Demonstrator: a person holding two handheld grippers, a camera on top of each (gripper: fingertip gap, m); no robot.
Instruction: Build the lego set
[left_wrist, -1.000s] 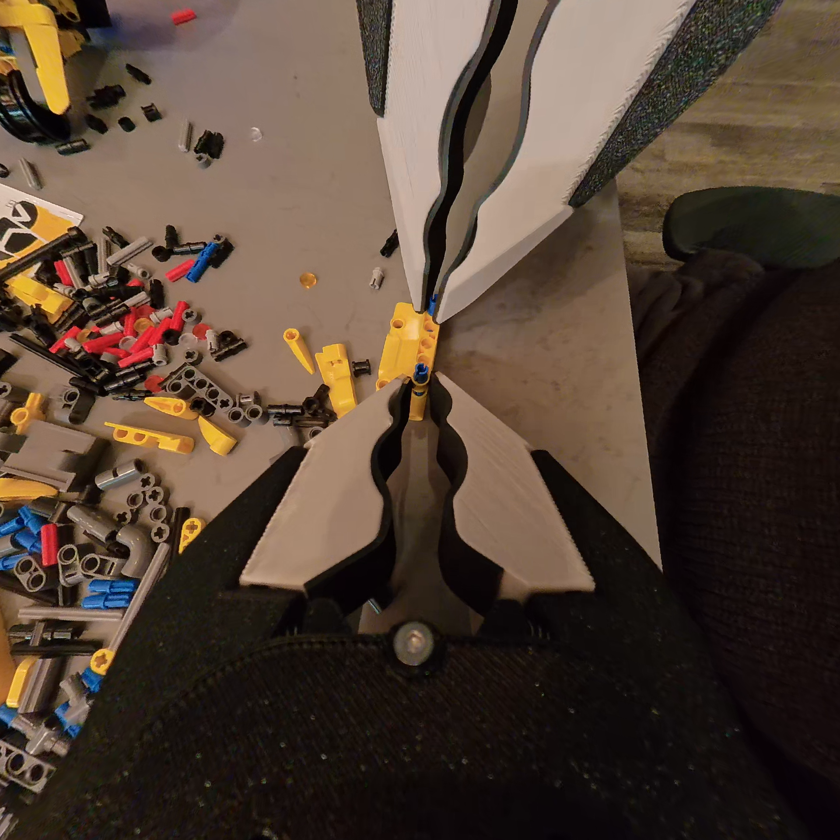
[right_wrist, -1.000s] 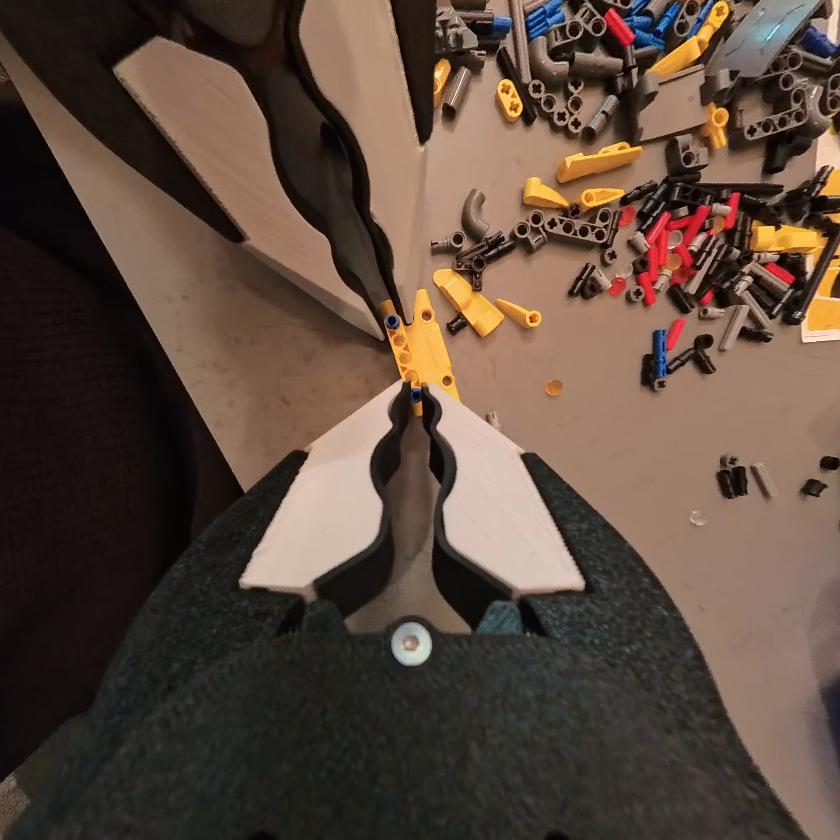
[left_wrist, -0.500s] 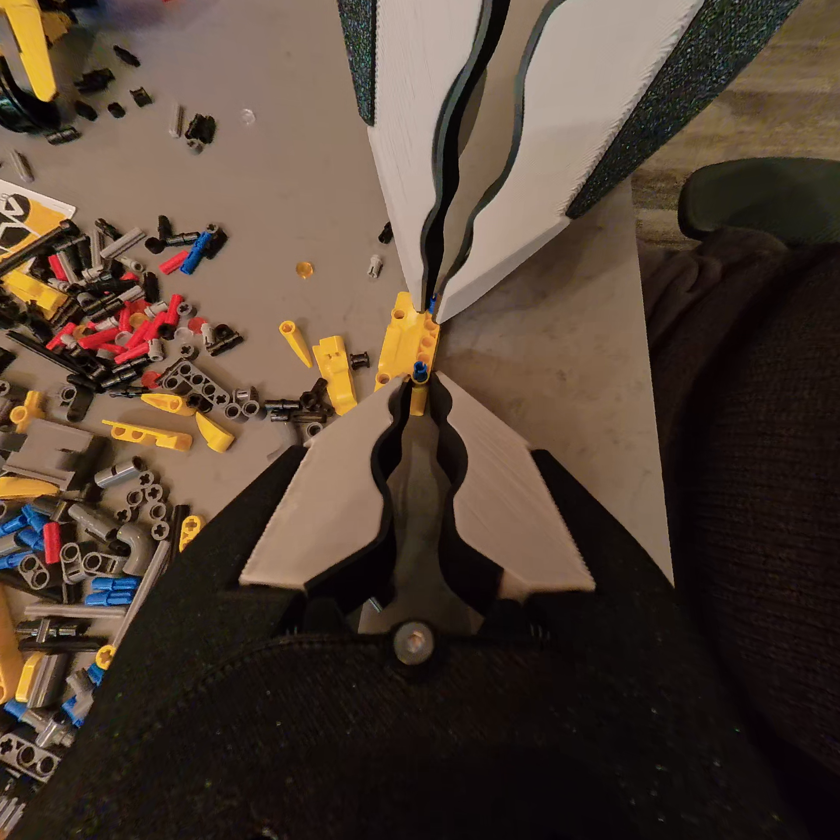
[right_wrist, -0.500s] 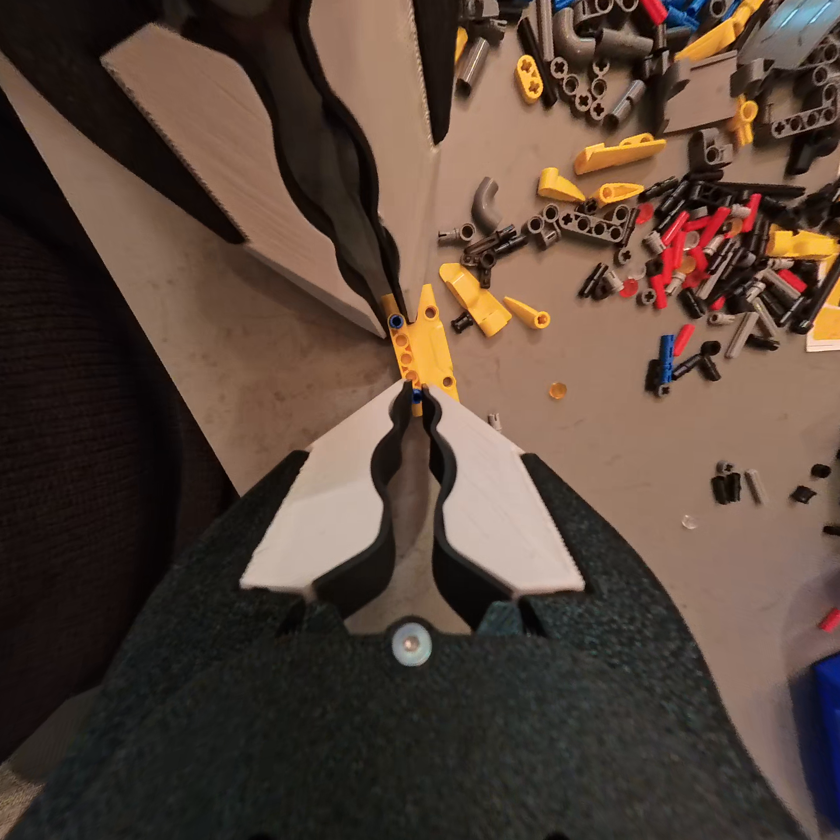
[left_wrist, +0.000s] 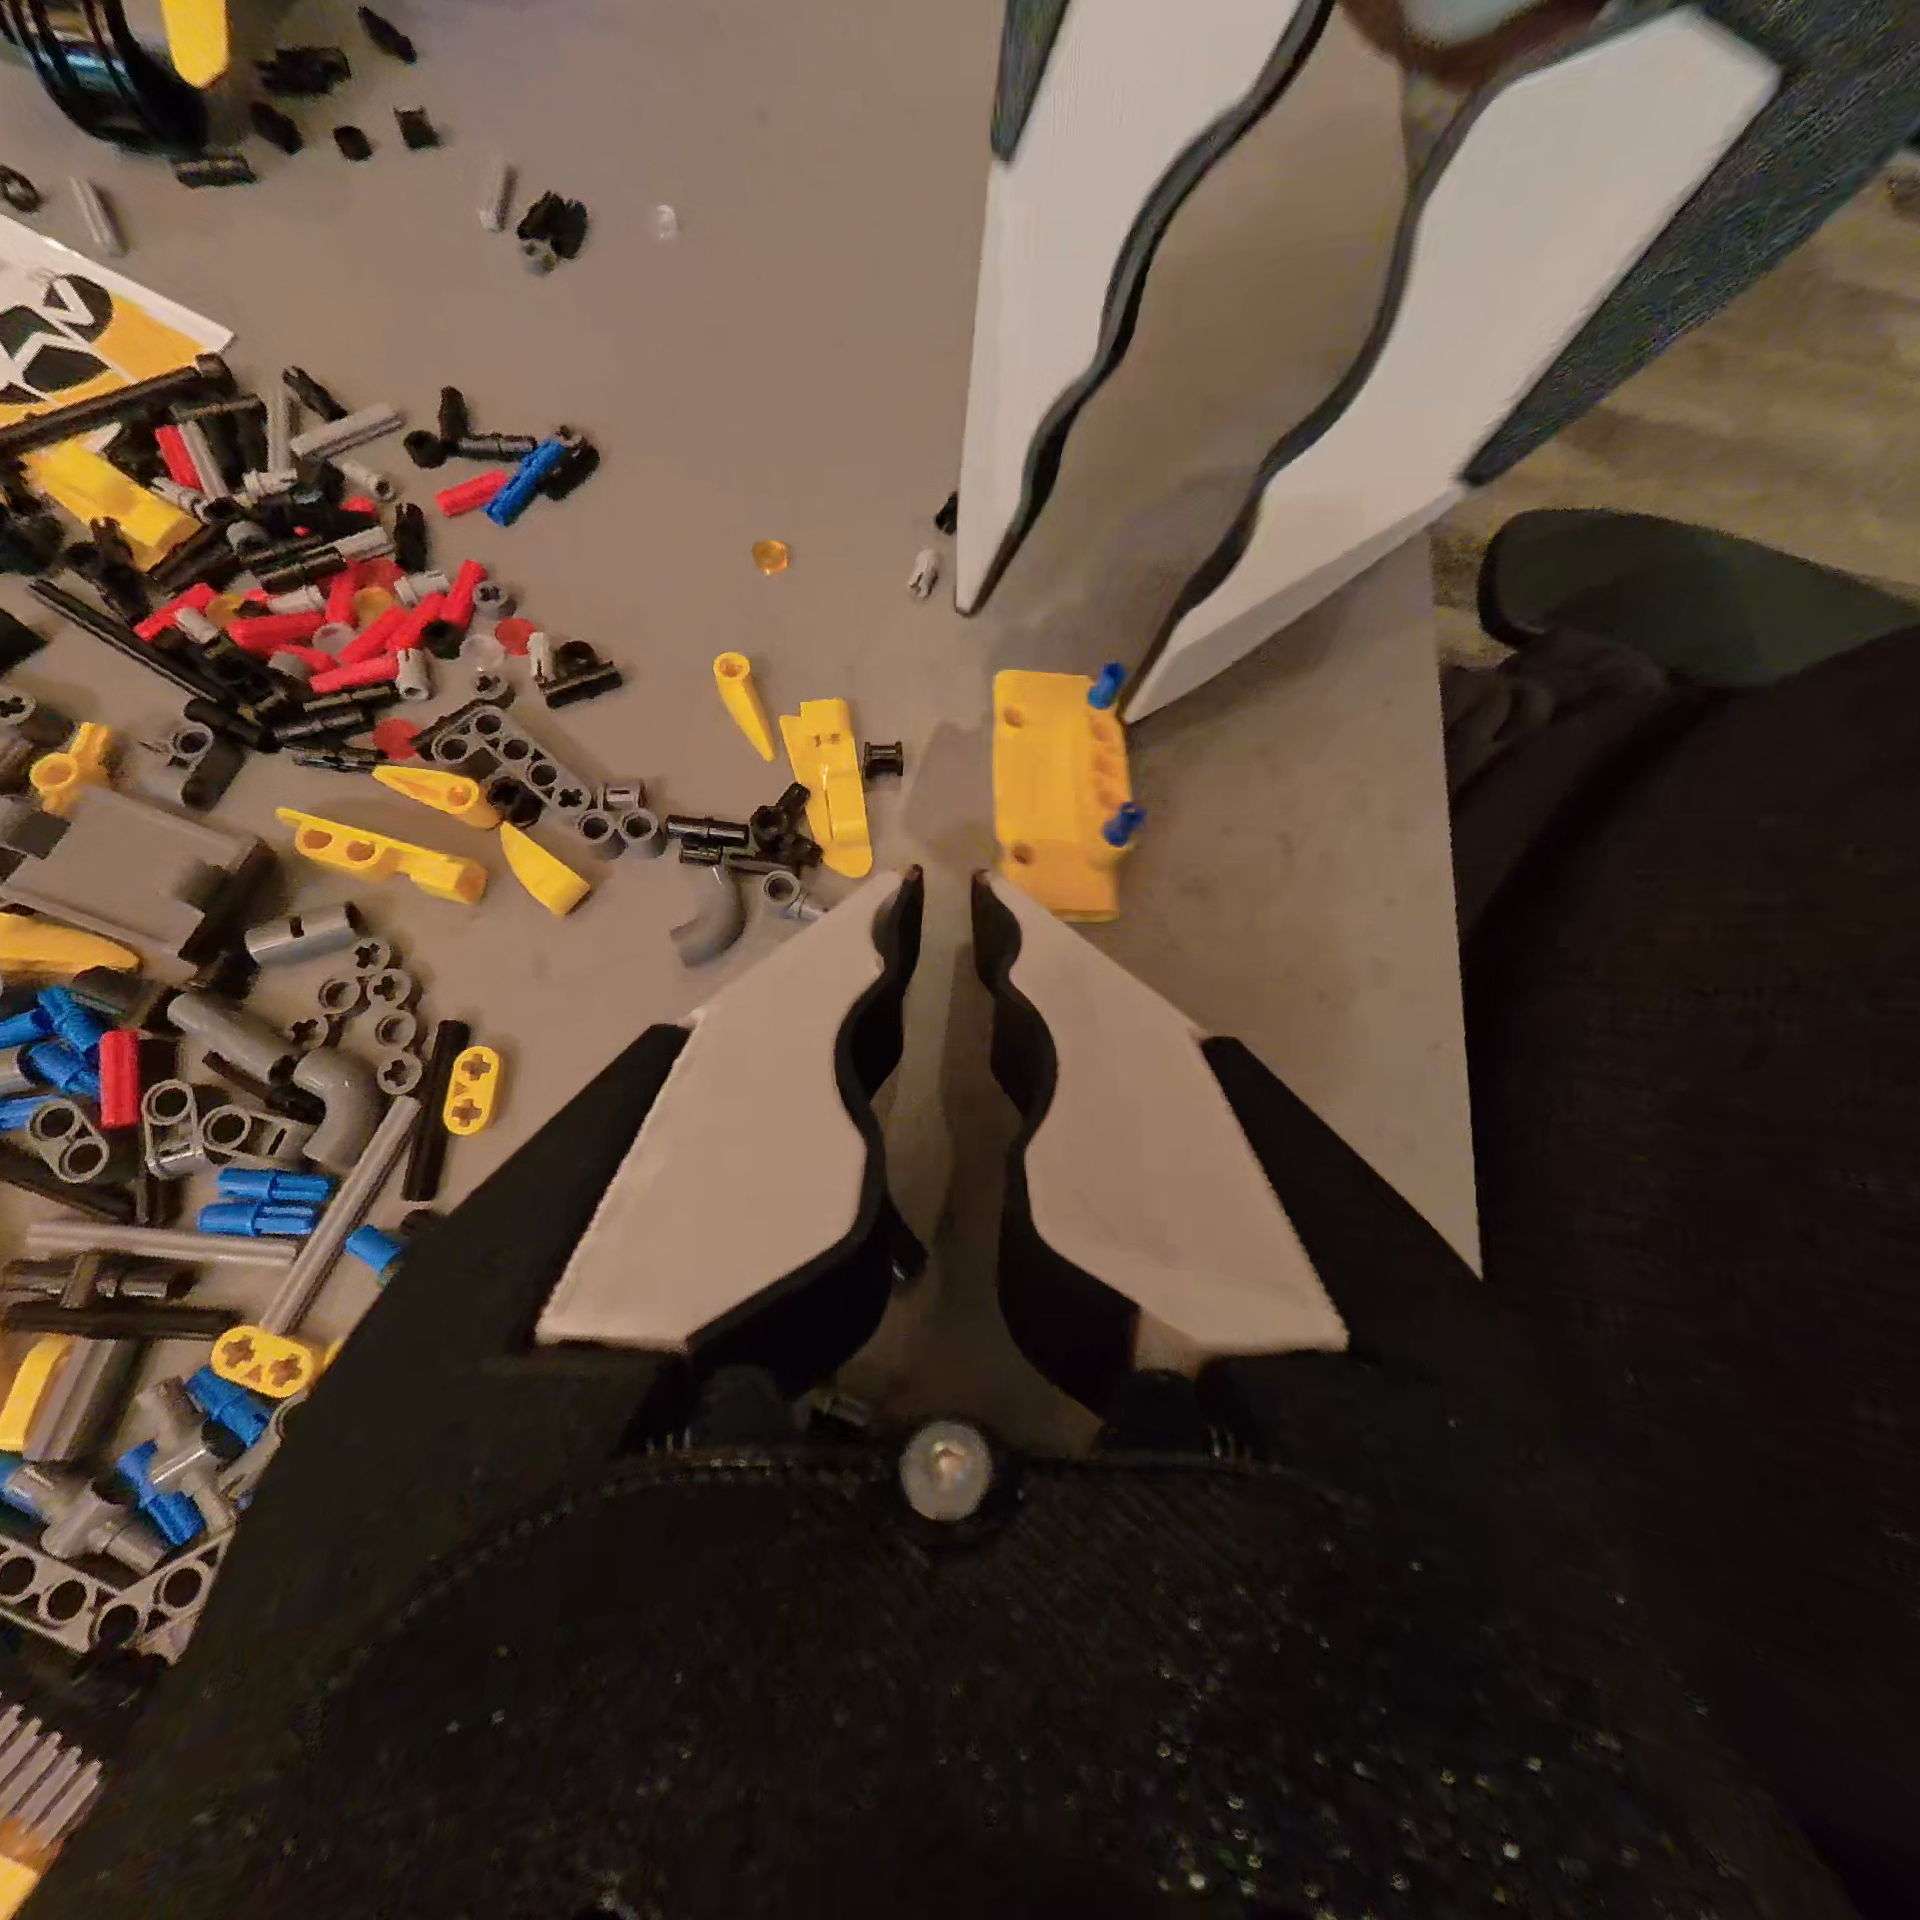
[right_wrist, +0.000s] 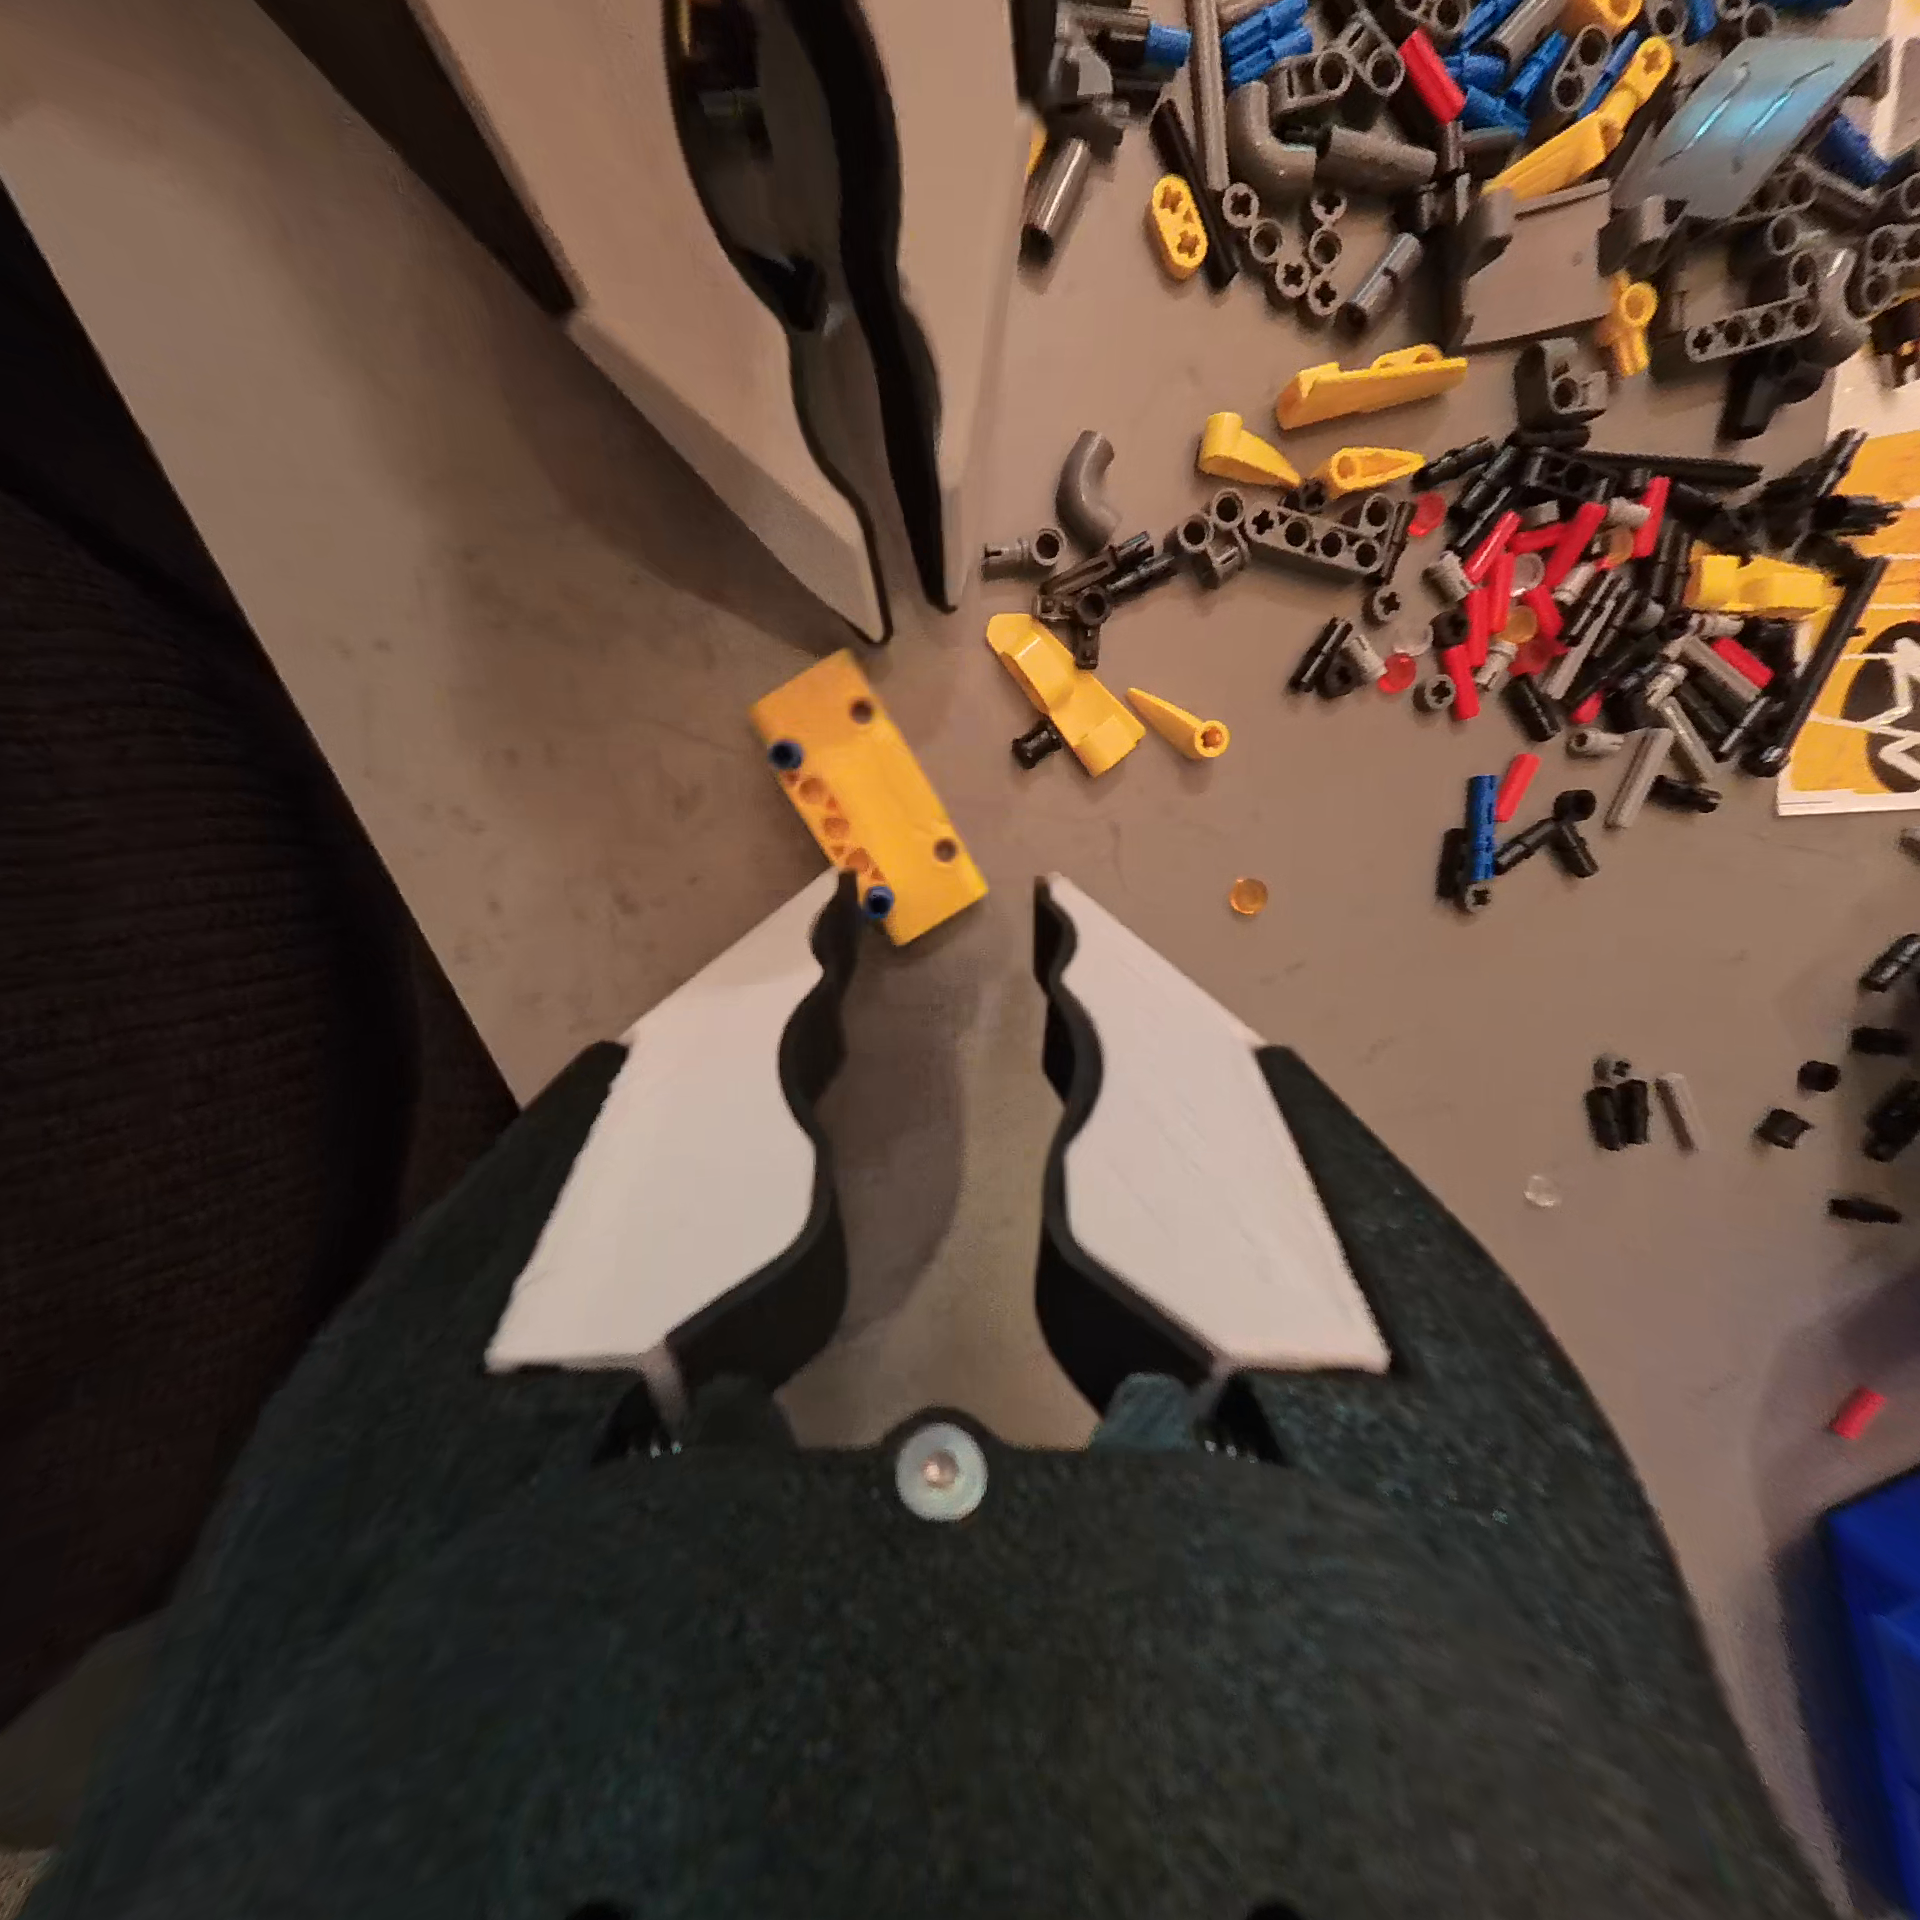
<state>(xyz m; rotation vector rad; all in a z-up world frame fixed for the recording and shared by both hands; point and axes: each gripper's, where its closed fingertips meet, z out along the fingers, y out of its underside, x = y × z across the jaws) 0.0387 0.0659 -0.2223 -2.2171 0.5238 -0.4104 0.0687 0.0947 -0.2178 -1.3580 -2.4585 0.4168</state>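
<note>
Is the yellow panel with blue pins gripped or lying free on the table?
Lying free: the yellow panel rests flat on the grey table, both grippers open.

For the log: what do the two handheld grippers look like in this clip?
Both look alike. The left gripper and right gripper each have a black, speckled, rough-textured body, two pale grey-white wedge-shaped jaws lined with wavy black inner pads, and a silver screw at the centre of the base. No cables or markings show. Dark knit fabric sits alongside.
</note>
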